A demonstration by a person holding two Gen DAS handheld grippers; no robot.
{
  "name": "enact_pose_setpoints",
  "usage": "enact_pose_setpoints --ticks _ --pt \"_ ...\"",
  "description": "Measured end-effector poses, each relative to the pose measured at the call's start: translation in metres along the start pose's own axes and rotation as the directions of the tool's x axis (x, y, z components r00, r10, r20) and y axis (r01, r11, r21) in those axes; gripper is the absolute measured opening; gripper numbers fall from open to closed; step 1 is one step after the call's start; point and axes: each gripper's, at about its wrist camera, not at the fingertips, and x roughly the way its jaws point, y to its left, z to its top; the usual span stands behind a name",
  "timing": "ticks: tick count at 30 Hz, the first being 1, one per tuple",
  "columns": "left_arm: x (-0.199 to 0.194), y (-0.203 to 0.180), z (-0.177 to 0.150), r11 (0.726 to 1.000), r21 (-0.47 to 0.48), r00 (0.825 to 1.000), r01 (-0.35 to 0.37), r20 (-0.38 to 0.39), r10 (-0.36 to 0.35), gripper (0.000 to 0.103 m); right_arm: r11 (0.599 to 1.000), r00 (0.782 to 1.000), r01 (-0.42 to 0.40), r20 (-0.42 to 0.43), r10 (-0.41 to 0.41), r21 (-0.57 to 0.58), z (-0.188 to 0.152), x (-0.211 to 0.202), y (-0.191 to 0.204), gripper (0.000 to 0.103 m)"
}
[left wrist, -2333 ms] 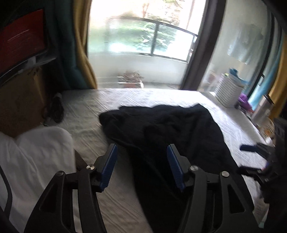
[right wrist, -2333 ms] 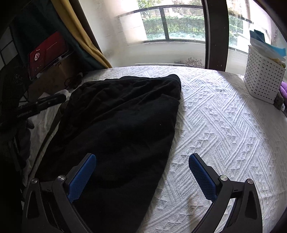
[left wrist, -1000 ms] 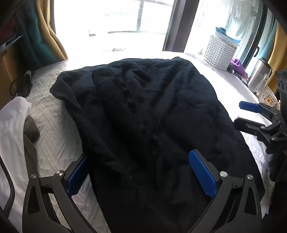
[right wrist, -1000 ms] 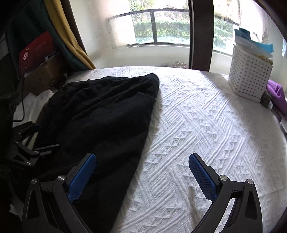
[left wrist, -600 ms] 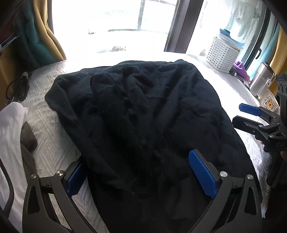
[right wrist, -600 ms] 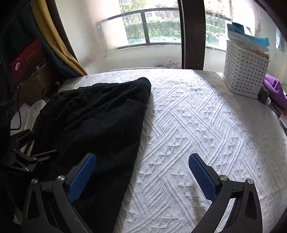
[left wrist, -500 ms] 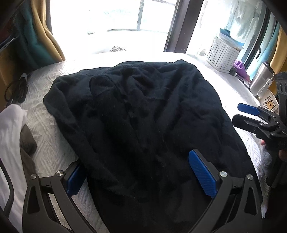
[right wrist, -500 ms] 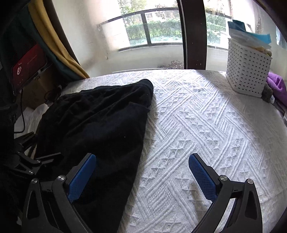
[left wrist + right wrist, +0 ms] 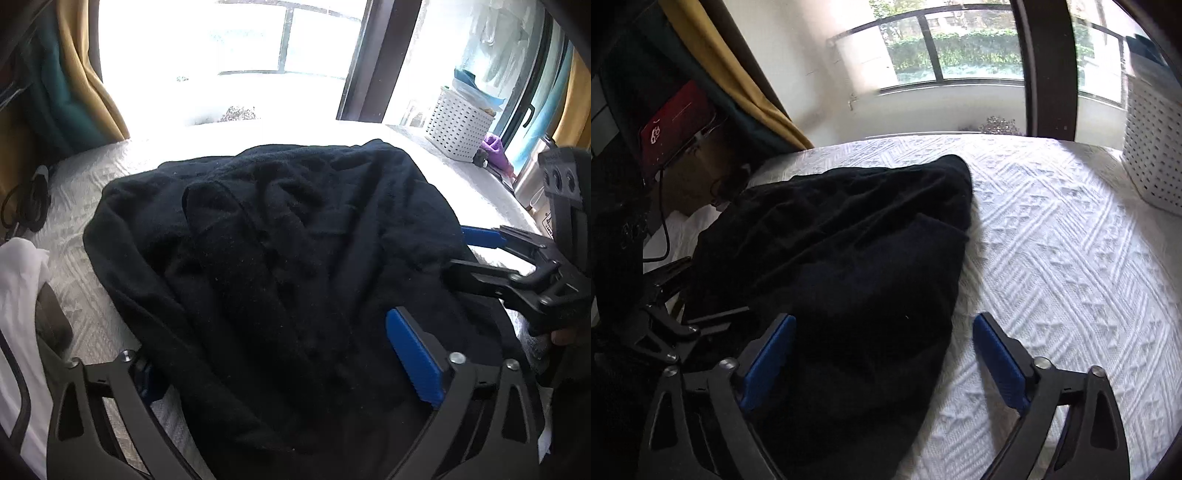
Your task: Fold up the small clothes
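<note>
On the bed point(image 9: 1071, 258), toward its left edge, a black garment point(image 9: 277, 277) is lying rumpled; left gripper point(image 9: 284, 358) and right gripper point(image 9: 882, 343) are closing around its near hem, pads not yet pressing.

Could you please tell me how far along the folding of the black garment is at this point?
Done: the black garment lies rumpled on the white bedspread, no neat fold visible. In hand: the left tool and right tool are closing over its near edge, fabric between their jaws, not yet gripped. Left: grasping and all folding.
</note>
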Motion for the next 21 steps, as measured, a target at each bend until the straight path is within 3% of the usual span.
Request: enact_pose_setpoints --ticks 2,5,7,10,11,12,15,21 --pt "-0.002 0.000 0.000 1.000 0.009 1.000 -0.002 0.012 0.002 0.090 1.000 1.000 -0.004 0.000 0.004 -0.021 0.005 0.005 0.005 0.080" --pt "-0.003 -0.011 -0.002 0.997 0.076 1.000 -0.004 0.019 0.003 0.072 0.999 1.000 -0.017 0.001 0.017 -0.027 0.009 0.011 0.009 0.079" --pt "-0.004 -0.017 -0.003 0.994 0.110 1.000 0.003 0.025 -0.006 0.062 0.999 0.999 -0.036 -0.001 0.036 -0.031 0.011 0.013 0.011 0.071" --pt "-0.005 -0.017 -0.002 0.993 0.118 0.999 0.016 0.031 -0.020 0.052 0.998 0.999 -0.038 0.001 0.038 -0.052 0.011 0.016 0.016 0.049" --pt "-0.006 -0.017 -0.003 0.992 0.122 0.999 0.011 0.037 -0.016 0.048 0.996 0.999 -0.052 -0.005 0.052 -0.074 0.010 0.017 0.021 0.033" --pt "-0.008 -0.019 -0.004 0.991 0.137 0.999 -0.004 0.051 -0.003 0.043 0.994 0.999 -0.049 -0.006 0.049 -0.093 0.009 0.018 0.025 0.030" --pt "-0.014 -0.027 -0.005 0.984 0.172 0.995 -0.044 0.092 0.028 0.030 0.992 0.999 -0.031 0.009 0.032 -0.121 0.007 0.015 0.033 0.025" --pt "-0.033 -0.023 -0.006 0.990 0.140 0.990 -0.009 0.144 -0.011 0.024 0.990 0.997 -0.031 0.063 0.040 -0.137 0.006 -0.009 0.042 0.020"
